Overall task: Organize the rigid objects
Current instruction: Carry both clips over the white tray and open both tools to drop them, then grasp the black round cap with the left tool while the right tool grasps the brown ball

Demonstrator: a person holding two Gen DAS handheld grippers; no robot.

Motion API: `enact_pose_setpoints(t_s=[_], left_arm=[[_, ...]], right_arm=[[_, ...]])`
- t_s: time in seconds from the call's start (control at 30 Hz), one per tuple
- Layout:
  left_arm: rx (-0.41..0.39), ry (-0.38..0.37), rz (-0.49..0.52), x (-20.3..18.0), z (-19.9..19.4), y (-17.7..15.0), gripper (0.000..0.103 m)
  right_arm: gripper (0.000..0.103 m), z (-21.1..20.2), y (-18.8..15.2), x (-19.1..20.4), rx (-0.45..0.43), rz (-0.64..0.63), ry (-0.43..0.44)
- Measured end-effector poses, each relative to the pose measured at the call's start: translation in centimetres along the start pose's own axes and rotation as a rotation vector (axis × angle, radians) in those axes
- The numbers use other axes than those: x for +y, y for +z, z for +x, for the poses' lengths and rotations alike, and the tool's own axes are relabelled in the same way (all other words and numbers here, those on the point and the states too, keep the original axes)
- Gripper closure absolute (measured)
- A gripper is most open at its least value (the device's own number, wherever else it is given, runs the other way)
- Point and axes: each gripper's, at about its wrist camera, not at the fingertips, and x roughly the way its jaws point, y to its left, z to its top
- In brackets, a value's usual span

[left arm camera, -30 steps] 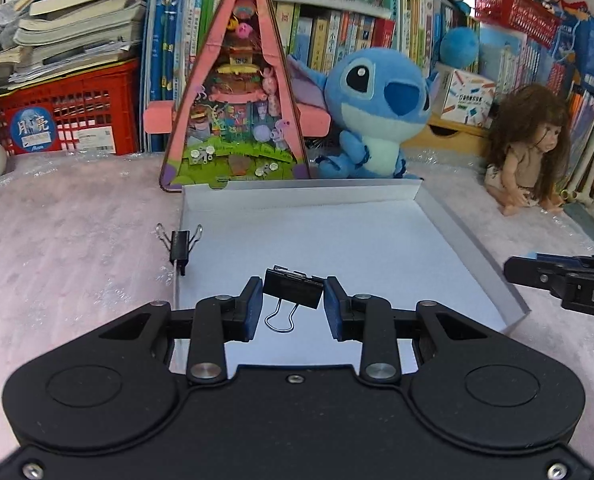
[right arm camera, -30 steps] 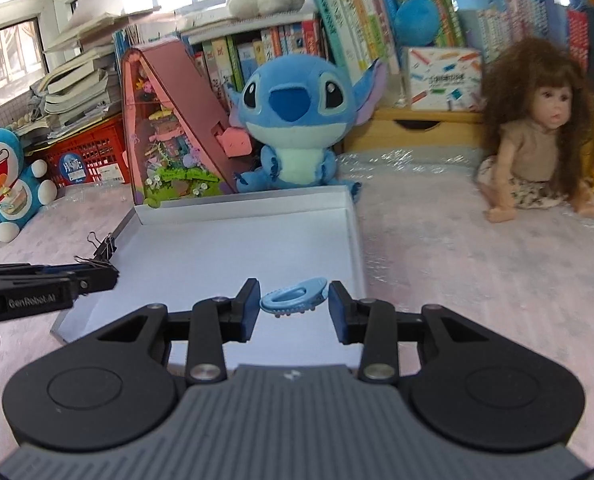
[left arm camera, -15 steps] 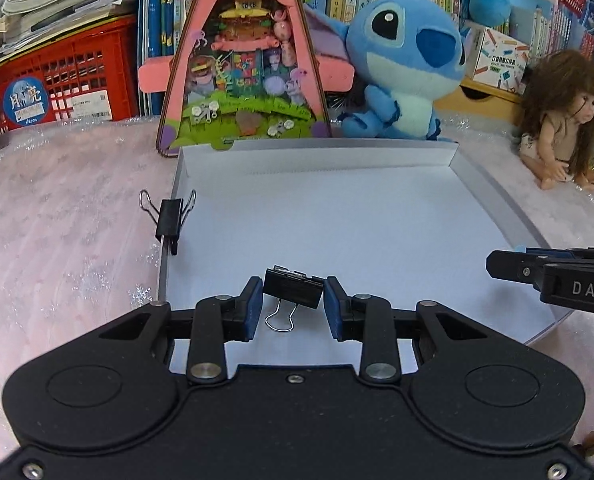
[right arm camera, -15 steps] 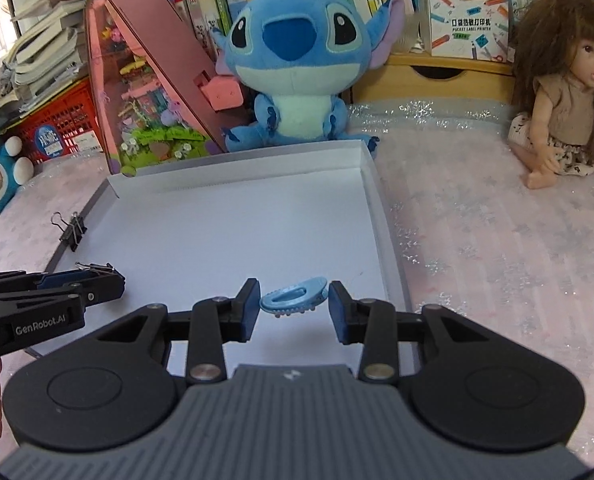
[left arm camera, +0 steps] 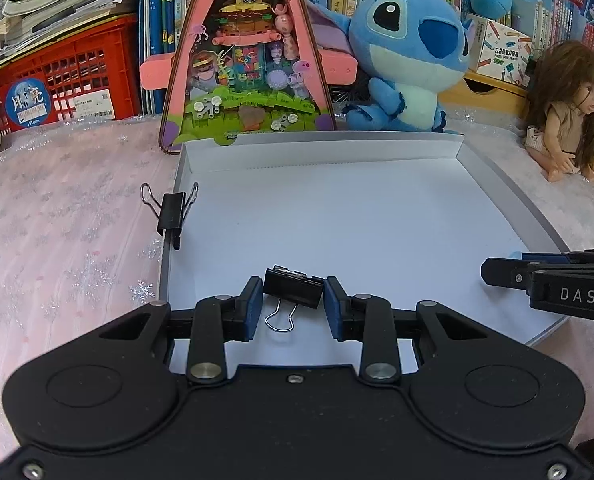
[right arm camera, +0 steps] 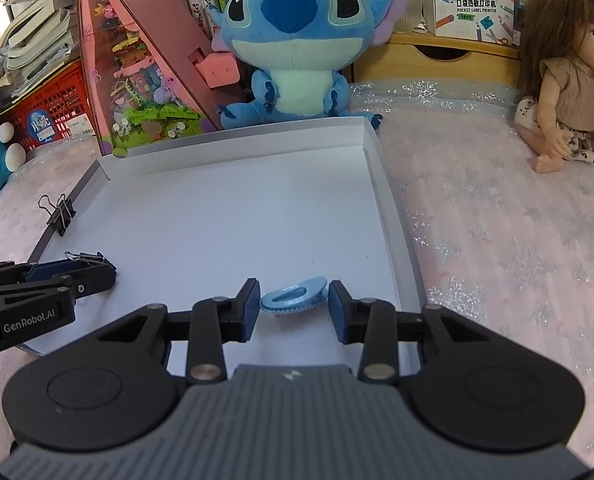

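Note:
My left gripper is shut on a black binder clip and holds it over the near left part of the white tray. My right gripper is shut on a light blue hair clip over the tray's near right part. A second black binder clip sits clamped on the tray's left rim; it also shows in the right wrist view. Each gripper shows in the other's view: the right one, the left one.
Behind the tray stand a pink triangular toy house and a blue Stitch plush. A doll sits at the right. A red crate and books line the back. The pink snowflake cloth covers the table.
Both grippers have moved forward and lower over the tray, still holding their clips. The tray and toys now look closer.

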Motion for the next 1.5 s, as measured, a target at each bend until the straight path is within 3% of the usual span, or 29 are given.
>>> enact_pose_setpoints(t_s=[0.37,0.5,0.57,0.67,0.73,1.03,1.2,1.5], left_arm=[[-0.006,0.014,0.013,-0.2,0.0,-0.1,0.072],[-0.004,0.018,0.006,-0.1,-0.1,-0.1,0.072],[-0.004,0.014,-0.005,0.0,-0.2,-0.1,0.071],[-0.010,0.006,-0.013,0.1,-0.5,-0.2,0.070],[-0.018,0.008,-0.014,0.1,-0.8,-0.3,0.058],[-0.069,0.025,-0.001,0.3,-3.6,-1.2,0.029],[-0.086,0.006,-0.004,0.5,-5.6,-2.1,0.025],[-0.129,-0.013,-0.002,0.6,-9.2,-4.2,0.020]], right_arm=[[0.061,0.0,-0.2,0.2,-0.006,-0.019,-0.007],[0.054,-0.1,-0.3,0.2,-0.010,-0.020,-0.010],[0.045,-0.2,-0.3,0.1,-0.014,-0.018,-0.009],[0.043,-0.7,-0.4,0.1,-0.032,-0.019,-0.003],[0.039,-1.1,-0.5,0.1,-0.047,-0.021,0.004],[0.024,-4.1,-1.2,0.1,-0.122,-0.049,0.006],[0.016,-5.9,-2.2,0.2,-0.160,-0.070,0.004],[0.013,-8.7,-4.6,0.7,-0.224,-0.114,0.001]])
